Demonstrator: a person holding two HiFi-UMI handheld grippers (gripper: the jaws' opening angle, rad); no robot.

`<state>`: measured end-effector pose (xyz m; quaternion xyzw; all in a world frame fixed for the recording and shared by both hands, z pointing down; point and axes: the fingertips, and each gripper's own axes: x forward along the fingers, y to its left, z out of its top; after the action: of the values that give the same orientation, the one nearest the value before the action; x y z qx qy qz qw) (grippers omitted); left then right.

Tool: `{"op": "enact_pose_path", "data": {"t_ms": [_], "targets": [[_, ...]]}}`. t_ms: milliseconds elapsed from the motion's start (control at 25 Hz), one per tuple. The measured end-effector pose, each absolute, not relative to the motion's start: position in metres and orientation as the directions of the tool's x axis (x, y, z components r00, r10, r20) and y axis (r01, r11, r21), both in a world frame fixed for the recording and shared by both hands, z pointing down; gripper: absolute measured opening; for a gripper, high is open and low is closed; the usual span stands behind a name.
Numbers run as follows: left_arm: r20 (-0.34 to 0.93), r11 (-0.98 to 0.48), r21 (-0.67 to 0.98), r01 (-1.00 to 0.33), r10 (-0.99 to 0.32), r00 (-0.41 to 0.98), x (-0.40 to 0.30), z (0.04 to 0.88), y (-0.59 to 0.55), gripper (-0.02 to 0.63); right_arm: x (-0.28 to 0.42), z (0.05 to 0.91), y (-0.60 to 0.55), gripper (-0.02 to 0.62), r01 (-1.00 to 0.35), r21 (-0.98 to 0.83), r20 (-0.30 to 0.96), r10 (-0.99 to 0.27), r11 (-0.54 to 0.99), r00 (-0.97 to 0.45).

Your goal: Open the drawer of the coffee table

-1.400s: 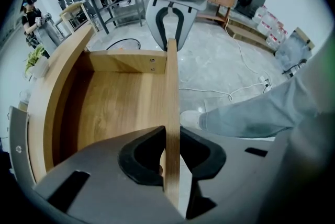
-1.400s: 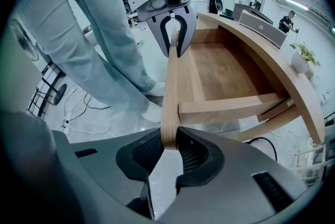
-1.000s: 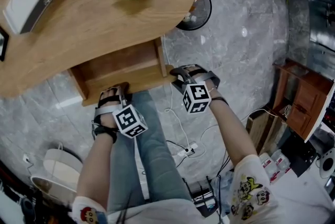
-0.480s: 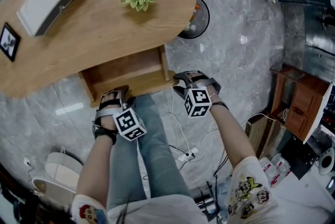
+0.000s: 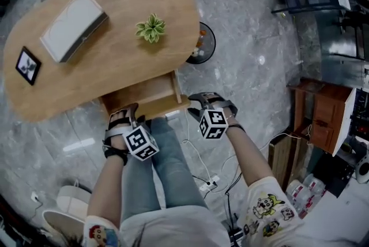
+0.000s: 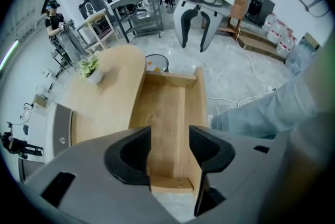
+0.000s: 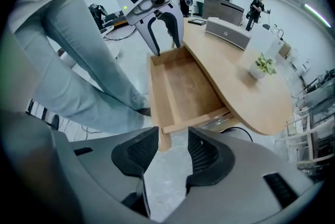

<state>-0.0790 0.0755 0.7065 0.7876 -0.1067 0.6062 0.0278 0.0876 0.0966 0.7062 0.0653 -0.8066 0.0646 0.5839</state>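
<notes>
While both tongs hang spread and empty, we take the head view first. The drawer (image 5: 147, 93) juts from under the desk (image 5: 109, 49) toward us. Its front board (image 5: 164, 107) runs crosswise from the left tongs (image 5: 125, 111) to the right tongs (image 5: 199, 103), each just short of one front corner.

In the left gripper view, the jaws have just been opening. They frame the front board ahead and below without touching it, and the drawer's length runs straight away from them.

In the right gripper view, those jaws have just been opening too. Only floor (image 7: 167, 186) shows between them, and the drawer's near corner lies ahead, slightly left.

We judge neither hand nearer, and the drawer already looks pulled out.
</notes>
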Motion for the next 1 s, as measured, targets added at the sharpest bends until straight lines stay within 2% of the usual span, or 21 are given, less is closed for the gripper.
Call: {"op": "enact_pose_path", "data": {"t_ms": [400, 600, 800, 1000], "targets": [[0.92, -0.949, -0.21, -0.235, -0.273, 0.281, -0.077, 0.603, 0.031, 0.216, 0.07, 0.593, 0.038, 0.144, -0.329, 0.119, 0.909, -0.236, 0.937, -0.343], [0.879, -0.898, -0.249, -0.363, -0.367, 0.304, -0.085, 0.543, 0.002, 0.213, 0.059, 0.518, -0.006, 0.144, -0.46, 0.215, 0.836, -0.406, 0.862, -0.37], [0.822, -0.832, -0.282, -0.477, -0.466, 0.327, -0.098, 0.476, -0.016, 0.212, 0.038, 0.434, -0.033, 0.144, -0.495, 0.306, 0.744, -0.529, 0.813, -0.409], [0.719, -0.745, -0.288, -0.602, -0.583, 0.378, -0.099, 0.396, -0.035, 0.202, 0.023, 0.337, -0.049, 0.144, -0.55, 0.394, 0.584, -0.663, 0.737, -0.47]]}}
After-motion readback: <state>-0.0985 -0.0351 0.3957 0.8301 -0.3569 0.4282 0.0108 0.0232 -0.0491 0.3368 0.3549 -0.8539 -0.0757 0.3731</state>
